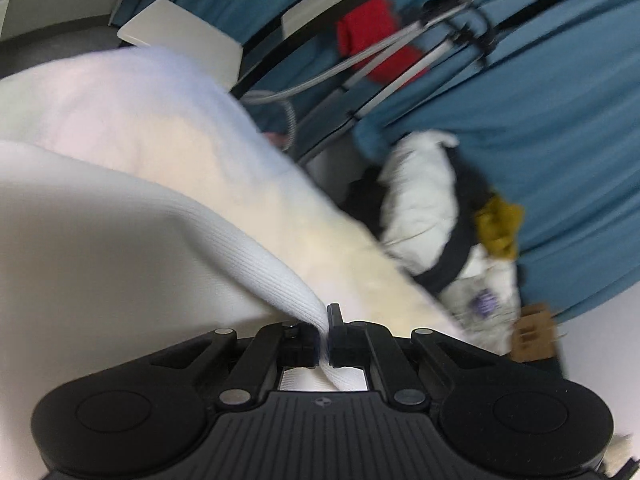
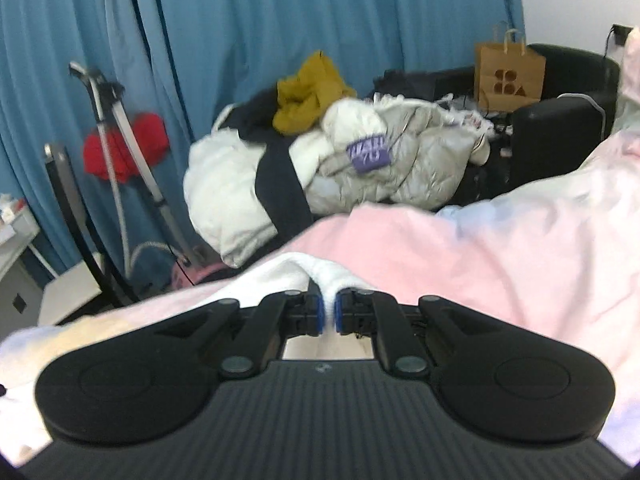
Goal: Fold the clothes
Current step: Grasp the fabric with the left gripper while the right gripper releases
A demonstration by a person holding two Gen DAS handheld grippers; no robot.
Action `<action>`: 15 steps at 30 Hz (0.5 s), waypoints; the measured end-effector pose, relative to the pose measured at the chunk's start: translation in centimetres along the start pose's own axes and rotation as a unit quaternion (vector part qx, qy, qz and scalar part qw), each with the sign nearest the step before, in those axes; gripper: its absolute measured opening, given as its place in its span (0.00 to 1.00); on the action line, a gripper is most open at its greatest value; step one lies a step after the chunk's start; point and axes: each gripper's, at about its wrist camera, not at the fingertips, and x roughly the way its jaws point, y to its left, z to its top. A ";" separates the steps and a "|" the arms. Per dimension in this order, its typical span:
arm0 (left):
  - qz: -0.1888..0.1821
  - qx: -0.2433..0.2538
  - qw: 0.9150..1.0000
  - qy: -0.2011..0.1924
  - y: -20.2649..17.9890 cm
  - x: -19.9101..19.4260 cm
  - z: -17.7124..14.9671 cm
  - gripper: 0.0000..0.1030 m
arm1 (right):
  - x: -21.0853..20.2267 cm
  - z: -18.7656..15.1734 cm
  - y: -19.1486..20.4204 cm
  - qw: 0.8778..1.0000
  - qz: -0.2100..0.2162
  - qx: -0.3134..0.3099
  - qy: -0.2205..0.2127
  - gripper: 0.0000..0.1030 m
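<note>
1. The left gripper [image 1: 325, 334] is pinching a white ribbed garment [image 1: 224, 236]; its fingers [image 1: 306, 344] are closed almost fully, with only the thickness of the knit between them. The cloth is running up and away toward 10 o'clock, apparently lifted and pulled taut.
2. The right gripper [image 2: 328, 312] is clamping a bunched white fold of cloth [image 2: 304, 270], probably the same garment; its blue-padded fingers [image 2: 317, 314] are nearly together with the fabric squeezed between.
3. Under and around the fabric, a pastel pink and cream bedspread [image 2: 460, 264] is covering the bed, filling the right view from 3 o'clock to 8 o'clock.
4. Judgement: the step in hand looks like holding two edges of the garment ready for a fold. The next move likely calls for carrying both pinched points together in one direction, keeping the cloth level, then laying it flat on the bed before releasing.
5. Background, right view: a pile of white and grey jackets [image 2: 360, 168] at 12 o'clock, a mustard cloth [image 2: 310, 92] on top, teal curtains [image 2: 280, 12] behind.
6. Writing: a purple label [image 2: 368, 152] on the grey jacket is showing pale letters too blurred to read. A brown paper bag [image 2: 509, 74] at 1 o'clock is bearing dark geometric shapes, no legible words.
</note>
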 end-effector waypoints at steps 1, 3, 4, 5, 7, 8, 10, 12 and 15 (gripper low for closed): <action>0.005 0.006 1.000 0.006 0.2 0.9 0.2 0.05 | 0.5 -0.7 -0.1 1.000 0.005 0.008 -0.006 0.10; -0.006 0.010 1.000 0.014 0.8 1.3 0.8 0.08 | 0.6 -1.4 -0.7 0.999 0.013 0.032 -0.010 0.15; -0.015 0.015 1.000 0.019 0.9 0.9 0.8 0.15 | 0.3 -1.6 -1.0 0.999 0.012 0.042 -0.010 0.18; -0.022 0.023 0.999 0.024 0.9 0.4 0.8 0.20 | 0.0 -1.7 -1.2 0.999 0.012 0.052 -0.009 0.29; -0.034 0.042 0.998 0.031 0.7 -0.8 0.8 0.51 | -1.4 -1.9 -1.5 0.998 0.006 0.067 -0.019 0.52; -0.037 0.057 0.997 0.031 0.4 -1.6 0.6 0.56 | -2.4 -2.2 -1.7 0.996 0.005 0.081 -0.030 0.66; -0.039 0.095 0.994 0.023 -0.2 -3.8 -0.4 0.70 | -5.0 -3.0 -2.6 0.991 0.008 0.125 -0.054 0.71; -0.033 0.146 0.989 0.012 -1.2 -6.1 -2.3 0.78 | -7.9 -4.8 -4.1 0.980 0.006 0.183 -0.076 0.72; -0.019 0.234 0.972 -0.005 -3.1 -8.7 -5.8 0.78 | -11.5 -9.0 -6.2 0.955 0.007 0.280 -0.095 0.73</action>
